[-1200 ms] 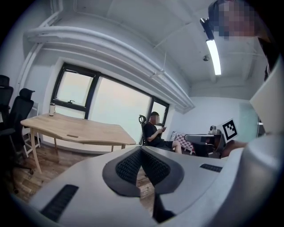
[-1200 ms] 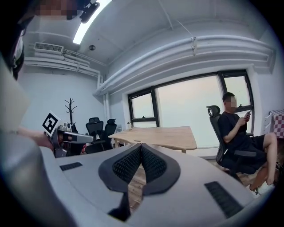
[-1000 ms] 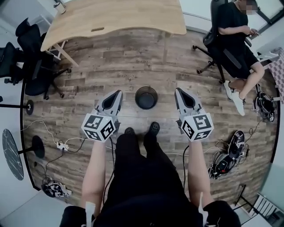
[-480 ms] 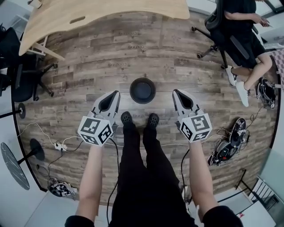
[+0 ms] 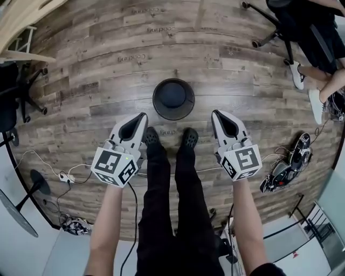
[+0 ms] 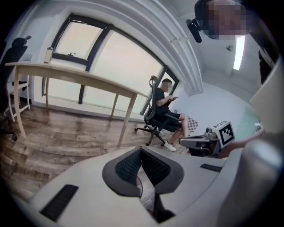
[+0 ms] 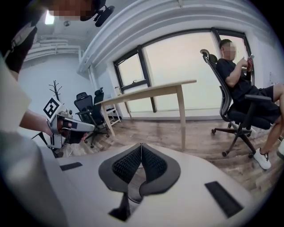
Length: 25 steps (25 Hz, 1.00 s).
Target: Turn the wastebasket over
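Note:
The wastebasket (image 5: 173,98) is a dark round bin standing on the wood floor, seen from straight above, just beyond the person's shoes (image 5: 152,137). My left gripper (image 5: 142,116) points at the floor near the bin's lower left and does not touch it. My right gripper (image 5: 216,114) is a little further off at its lower right. In the left gripper view the jaws (image 6: 141,150) are shut with nothing between the pads. The right gripper view shows the same: jaws (image 7: 141,145) shut and empty. The basket does not show clearly in either gripper view.
A wooden table (image 5: 16,16) stands at the far left, with a black office chair (image 5: 11,91) beside it. A person sits in a rolling chair (image 5: 294,24) at the far right. A power strip with cables (image 5: 67,177) lies left, and gear with cables (image 5: 285,170) lies right.
Both grippers have sunk toward the floor together. The wastebasket now looks larger and sits close ahead between their tips. Both jaws stayed shut.

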Tool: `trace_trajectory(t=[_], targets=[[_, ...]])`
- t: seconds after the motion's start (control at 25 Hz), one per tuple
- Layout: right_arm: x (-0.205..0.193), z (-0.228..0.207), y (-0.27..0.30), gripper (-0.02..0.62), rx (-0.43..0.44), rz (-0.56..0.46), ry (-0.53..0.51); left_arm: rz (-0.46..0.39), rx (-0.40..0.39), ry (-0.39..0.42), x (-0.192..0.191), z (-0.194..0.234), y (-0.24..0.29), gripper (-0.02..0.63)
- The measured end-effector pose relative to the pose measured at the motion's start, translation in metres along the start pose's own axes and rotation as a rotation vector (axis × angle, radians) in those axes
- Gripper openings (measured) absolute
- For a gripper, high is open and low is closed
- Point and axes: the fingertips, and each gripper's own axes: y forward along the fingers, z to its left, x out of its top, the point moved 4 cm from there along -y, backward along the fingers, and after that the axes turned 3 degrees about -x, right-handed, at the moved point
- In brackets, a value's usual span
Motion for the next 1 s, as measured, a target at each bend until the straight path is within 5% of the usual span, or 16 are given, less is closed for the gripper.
trace_trajectory(t=[0.24,0.32,0.4,0.8,0.92,1.0], targets=[[-0.106,-0.03,0.098,0.042,0.032,0.17,-0.022,0.092,0.018,-0.049,-0.093,0.077,0.077,0.032],[-0.139,-0.041,0.128,0.094,0.041,0.225,-0.024,0.13,-0.021,-0.082,-0.124,0.098,0.103,0.197],[-0.167,-0.047,0.152,0.172,0.045,0.272,-0.012,0.188,-0.025,-0.089,-0.153,0.118,0.12,0.198],[-0.265,-0.082,0.236,0.192,-0.017,0.445,0.055,0.393,0.001,-0.063,-0.248,0.176,0.191,0.198],[-0.279,-0.086,0.25,0.075,0.009,0.471,0.076,0.438,0.029,-0.098,-0.267,0.189,0.209,0.162],[-0.281,-0.088,0.251,0.074,0.035,0.468,0.111,0.448,0.021,-0.1,-0.271,0.191,0.214,0.072]])
